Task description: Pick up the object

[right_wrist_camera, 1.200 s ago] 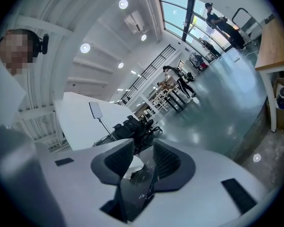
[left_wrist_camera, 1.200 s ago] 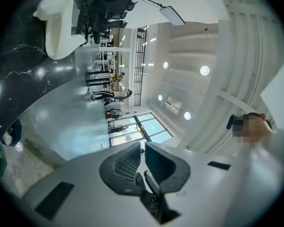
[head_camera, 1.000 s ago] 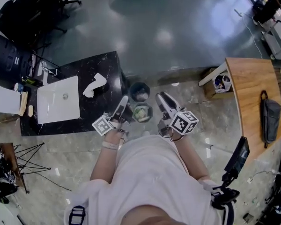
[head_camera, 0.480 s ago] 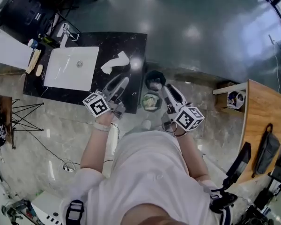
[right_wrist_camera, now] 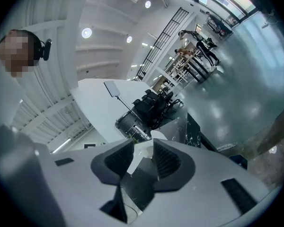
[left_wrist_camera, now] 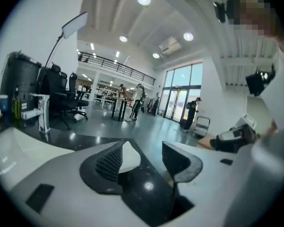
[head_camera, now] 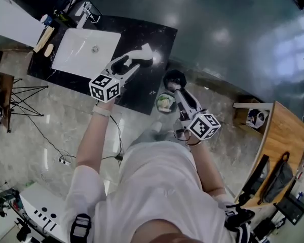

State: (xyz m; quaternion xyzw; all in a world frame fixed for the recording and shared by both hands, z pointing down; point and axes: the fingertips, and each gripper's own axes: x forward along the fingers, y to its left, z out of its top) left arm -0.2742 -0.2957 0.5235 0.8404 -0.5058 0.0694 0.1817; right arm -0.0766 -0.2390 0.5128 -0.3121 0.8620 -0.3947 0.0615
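Jaws, left: the left gripper has its jaws spread and opening. The pads press on nothing. The white object lies just ahead of the tips, towards the left pad.
Jaws, right: the right gripper has its jaws a narrow gap apart, with nothing between them.
Task's thing: the white object rests on the black worktop, right of the white sink and near the worktop's far corner.
Changed, left arm: a second ago the left gripper hung over the floor off the worktop's near edge, with its jaws together. Now it reaches across the worktop, almost to the white object.
Changed, right arm: the right gripper stays over the floor by the bins.
Changed, view: the worktop has slid up and left in the head view.
Around, left: a tripod stands on the floor left of the worktop.
Around, middle: a black bin and a small bin with greenish contents stand on the floor at the worktop's right end.
Around, right: a wooden desk stands well apart.
In the way: in the left gripper view, the left pad covers part of the white object.
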